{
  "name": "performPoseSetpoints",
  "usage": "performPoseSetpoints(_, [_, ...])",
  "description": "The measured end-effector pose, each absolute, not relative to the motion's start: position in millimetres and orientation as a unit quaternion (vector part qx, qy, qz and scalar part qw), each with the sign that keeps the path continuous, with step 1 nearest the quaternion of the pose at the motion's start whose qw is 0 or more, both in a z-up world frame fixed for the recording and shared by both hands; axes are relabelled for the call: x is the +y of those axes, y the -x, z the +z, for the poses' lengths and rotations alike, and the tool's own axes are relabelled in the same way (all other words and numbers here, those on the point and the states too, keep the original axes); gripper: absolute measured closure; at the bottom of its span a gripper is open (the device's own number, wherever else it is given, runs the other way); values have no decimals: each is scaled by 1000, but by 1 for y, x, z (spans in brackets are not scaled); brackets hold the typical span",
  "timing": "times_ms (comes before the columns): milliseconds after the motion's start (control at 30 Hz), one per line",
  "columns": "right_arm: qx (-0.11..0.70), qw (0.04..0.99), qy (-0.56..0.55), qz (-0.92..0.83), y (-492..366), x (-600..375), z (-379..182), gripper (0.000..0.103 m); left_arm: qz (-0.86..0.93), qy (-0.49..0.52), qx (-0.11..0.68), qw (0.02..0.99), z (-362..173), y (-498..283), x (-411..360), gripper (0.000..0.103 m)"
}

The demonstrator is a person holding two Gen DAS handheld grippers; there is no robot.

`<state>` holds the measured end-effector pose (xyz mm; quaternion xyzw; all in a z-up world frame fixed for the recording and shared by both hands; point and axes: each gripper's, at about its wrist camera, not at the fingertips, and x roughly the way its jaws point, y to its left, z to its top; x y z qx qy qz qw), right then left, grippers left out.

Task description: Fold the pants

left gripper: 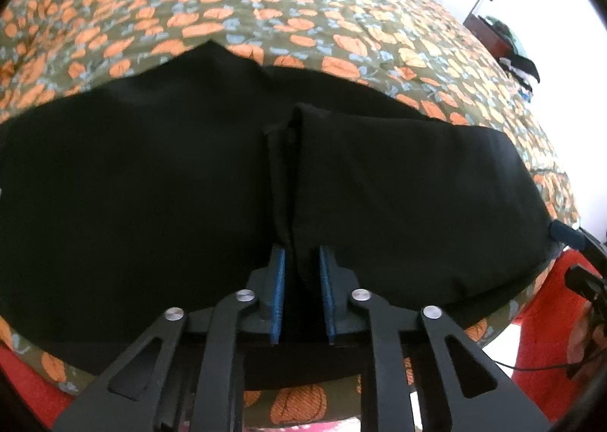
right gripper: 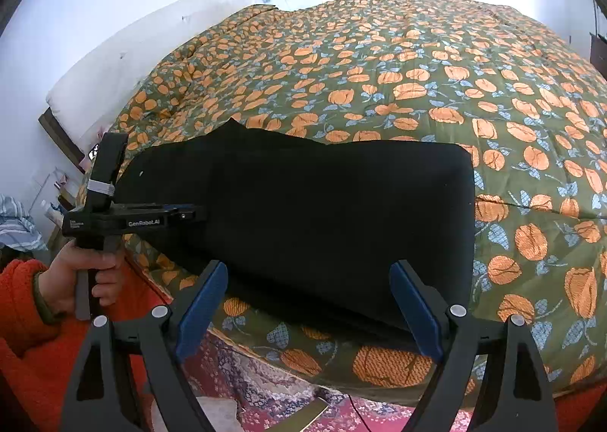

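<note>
The black pants [right gripper: 322, 212] lie folded in a long band on the bed near its front edge; they also fill the left wrist view [left gripper: 151, 181]. My left gripper [left gripper: 301, 253] is shut on a raised fold of the pants at their near edge; its blue pads [left gripper: 279, 280] pinch the cloth. It also shows in the right wrist view [right gripper: 197, 215] at the pants' left end. My right gripper [right gripper: 309, 272] is open and empty, jaws wide apart, just above the pants' near edge.
The bed has a quilt [right gripper: 417, 83] with orange pumpkins on green. A patterned red rug [right gripper: 265, 394] lies below the bed's edge. A white headboard [right gripper: 151, 45] stands at the far left. The person's orange sleeve [right gripper: 26, 310] is at lower left.
</note>
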<state>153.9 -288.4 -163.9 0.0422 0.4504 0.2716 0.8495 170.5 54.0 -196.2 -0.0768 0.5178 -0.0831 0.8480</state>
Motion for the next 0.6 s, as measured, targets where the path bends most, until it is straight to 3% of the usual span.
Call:
performPoseSetpoints(300, [445,854,-50,265,-152,-296,-162,16,-90,119,484,862,-166,-154,68,97])
performPoseSetpoints(600, [443,856,-62,259,-154,-301,-159,16,-63,112,487,864,-177,-157,83,97])
